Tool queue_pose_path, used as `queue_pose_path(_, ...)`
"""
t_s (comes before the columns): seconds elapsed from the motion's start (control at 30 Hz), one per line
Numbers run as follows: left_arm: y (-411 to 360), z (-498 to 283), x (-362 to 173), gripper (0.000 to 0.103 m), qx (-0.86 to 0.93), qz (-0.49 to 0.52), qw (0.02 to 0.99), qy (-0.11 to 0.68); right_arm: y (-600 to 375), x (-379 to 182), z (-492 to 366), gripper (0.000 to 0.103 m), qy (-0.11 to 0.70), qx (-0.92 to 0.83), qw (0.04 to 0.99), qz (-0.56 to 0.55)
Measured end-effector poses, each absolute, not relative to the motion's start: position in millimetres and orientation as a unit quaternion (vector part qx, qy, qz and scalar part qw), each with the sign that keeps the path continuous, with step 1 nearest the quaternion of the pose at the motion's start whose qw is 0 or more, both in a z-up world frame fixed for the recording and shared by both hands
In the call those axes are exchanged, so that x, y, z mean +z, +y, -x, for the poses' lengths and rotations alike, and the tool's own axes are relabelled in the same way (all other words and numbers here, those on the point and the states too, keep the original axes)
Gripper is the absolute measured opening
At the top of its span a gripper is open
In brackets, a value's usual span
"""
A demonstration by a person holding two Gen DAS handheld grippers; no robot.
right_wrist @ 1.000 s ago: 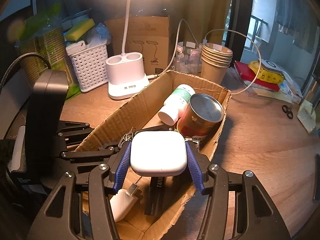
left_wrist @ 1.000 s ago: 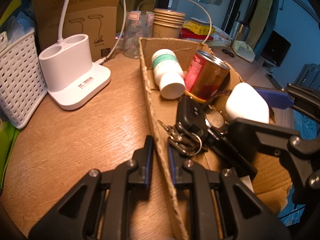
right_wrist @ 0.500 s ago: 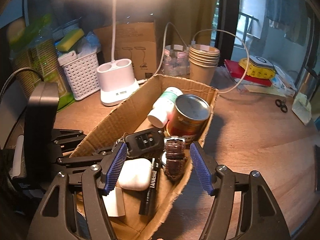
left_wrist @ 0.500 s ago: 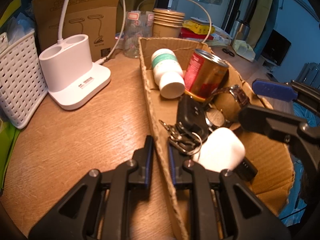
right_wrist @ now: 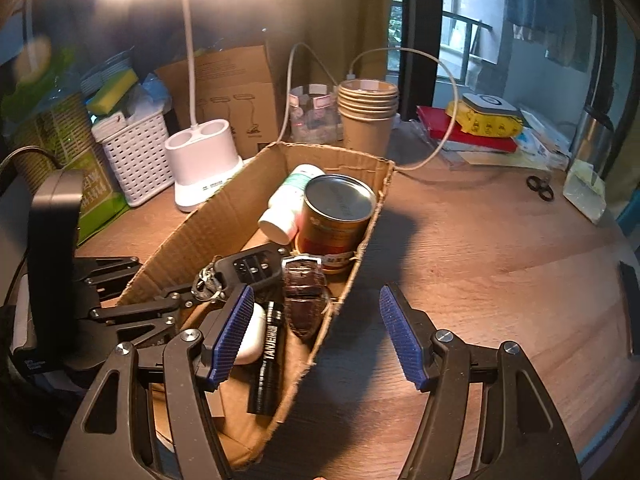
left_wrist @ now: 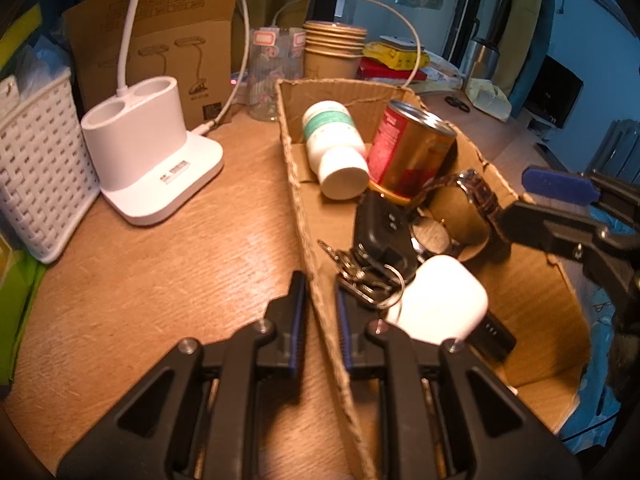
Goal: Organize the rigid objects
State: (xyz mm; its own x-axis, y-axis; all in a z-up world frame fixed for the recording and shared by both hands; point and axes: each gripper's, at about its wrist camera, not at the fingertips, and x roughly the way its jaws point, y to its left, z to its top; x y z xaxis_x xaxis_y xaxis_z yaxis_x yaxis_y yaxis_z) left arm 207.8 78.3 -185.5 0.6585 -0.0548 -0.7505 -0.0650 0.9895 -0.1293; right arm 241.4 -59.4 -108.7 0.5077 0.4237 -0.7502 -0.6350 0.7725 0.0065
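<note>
We keep the left gripper [left_wrist: 322, 312] clamped on the cardboard box [left_wrist: 308, 236] wall (steady!) while the right gripper [right_wrist: 316, 334], jaws just opened and empty, backs off without snagging.

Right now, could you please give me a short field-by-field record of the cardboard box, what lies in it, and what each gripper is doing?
container: open cardboard box on a wooden table
far end: white pill bottle on its side beside an upright red-gold tin can
middle: black car key with keyring, brown-strap watch
near end: white earbud case, black flashlight
left gripper: shut on the box's side wall
right gripper: open, holding nothing, jaws either side of the box's other wall
</note>
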Motion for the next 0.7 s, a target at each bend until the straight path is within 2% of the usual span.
queue_pose_path(0.47,75,-192,-151,0.017,0.029,0.071,0.923,0.376,-85,-100,-241,0.069,0.379,0.303,0.866,0.116)
queue_pose_path(0.7,64,-181,-132,0.025,0.041,0.063,0.928,0.364,-101,-90,-235,0.069,0.368,0.3,0.874,0.107)
